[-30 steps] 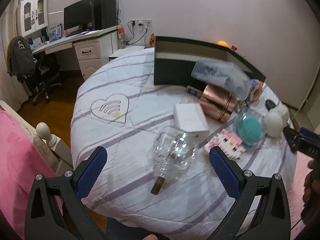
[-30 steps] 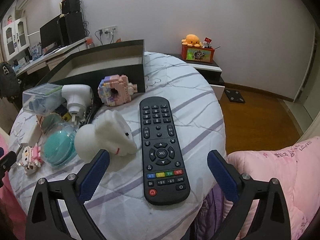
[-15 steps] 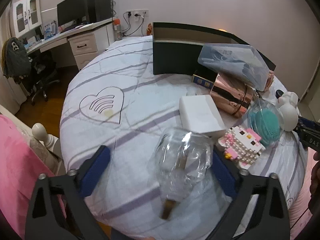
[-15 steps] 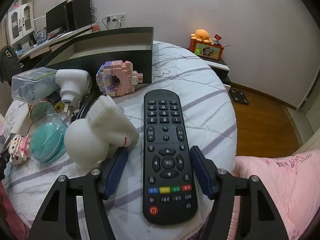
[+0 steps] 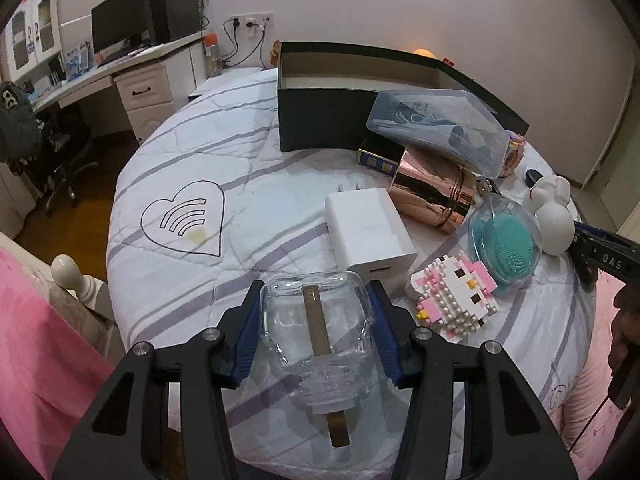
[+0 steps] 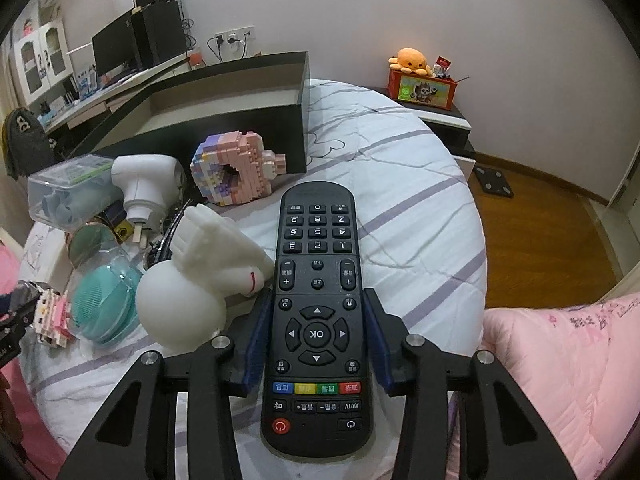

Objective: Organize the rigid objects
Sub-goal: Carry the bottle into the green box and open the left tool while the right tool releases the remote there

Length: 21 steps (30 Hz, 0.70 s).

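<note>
My left gripper (image 5: 316,320) is shut on a clear glass bottle (image 5: 318,336) that lies on the white striped bedspread, its blue pads (image 5: 246,338) pressing both sides. My right gripper (image 6: 318,336) is shut on a black remote control (image 6: 316,320) lying flat, pads against its long edges. A dark open box (image 5: 320,96) stands at the back; it also shows in the right wrist view (image 6: 224,120).
Beside the bottle lie a white charger (image 5: 368,232), a pink brick cat (image 5: 456,292), a teal brush in a clear case (image 5: 506,248), a copper cup (image 5: 436,196), a clear plastic case (image 5: 436,124) and a white rabbit figure (image 6: 200,284). A pastel brick donut (image 6: 236,172) leans against the box.
Both grippers moved forward and down and closed: the left around the glass bottle, the right around the remote. A second ago both were open and short of these objects.
</note>
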Motion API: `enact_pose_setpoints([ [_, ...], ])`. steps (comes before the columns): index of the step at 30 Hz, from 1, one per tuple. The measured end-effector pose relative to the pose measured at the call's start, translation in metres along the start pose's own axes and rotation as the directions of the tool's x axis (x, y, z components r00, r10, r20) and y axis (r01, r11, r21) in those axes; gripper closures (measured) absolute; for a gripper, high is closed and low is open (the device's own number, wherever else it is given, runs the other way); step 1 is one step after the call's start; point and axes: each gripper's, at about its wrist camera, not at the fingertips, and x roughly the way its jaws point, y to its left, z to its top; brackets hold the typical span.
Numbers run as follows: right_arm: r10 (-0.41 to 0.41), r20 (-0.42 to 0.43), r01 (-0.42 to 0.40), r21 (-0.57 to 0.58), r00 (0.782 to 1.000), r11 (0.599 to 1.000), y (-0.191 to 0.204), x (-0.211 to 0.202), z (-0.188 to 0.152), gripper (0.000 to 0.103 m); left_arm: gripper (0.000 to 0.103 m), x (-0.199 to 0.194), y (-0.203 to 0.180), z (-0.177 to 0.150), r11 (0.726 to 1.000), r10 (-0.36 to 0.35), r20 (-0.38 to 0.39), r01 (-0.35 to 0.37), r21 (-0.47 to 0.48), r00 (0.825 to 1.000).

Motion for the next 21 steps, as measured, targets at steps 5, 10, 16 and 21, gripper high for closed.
enact_pose_setpoints([
  [5,0.016,0.001,-0.016,0.025,1.000,1.000,-0.005,-0.006,-0.001,0.059,0.052,-0.006,-0.003,0.005,1.000,0.003,0.009,-0.003,0.001,1.000],
  [10,0.019,0.018,-0.020,0.054,1.000,0.998,-0.009,-0.018,0.000,0.059,0.052,-0.015,-0.005,0.016,1.000,0.001,0.035,-0.001,0.001,0.999],
  [16,0.036,0.068,-0.040,0.056,0.997,0.998,-0.008,-0.043,0.014,0.059,0.052,-0.028,-0.006,0.036,1.000,-0.008,0.073,0.008,-0.005,0.997],
  [21,0.084,0.121,-0.089,0.032,0.989,0.996,0.005,-0.059,0.041,0.059,0.052,-0.033,-0.010,0.061,1.000,-0.017,0.099,0.018,-0.003,0.995],
])
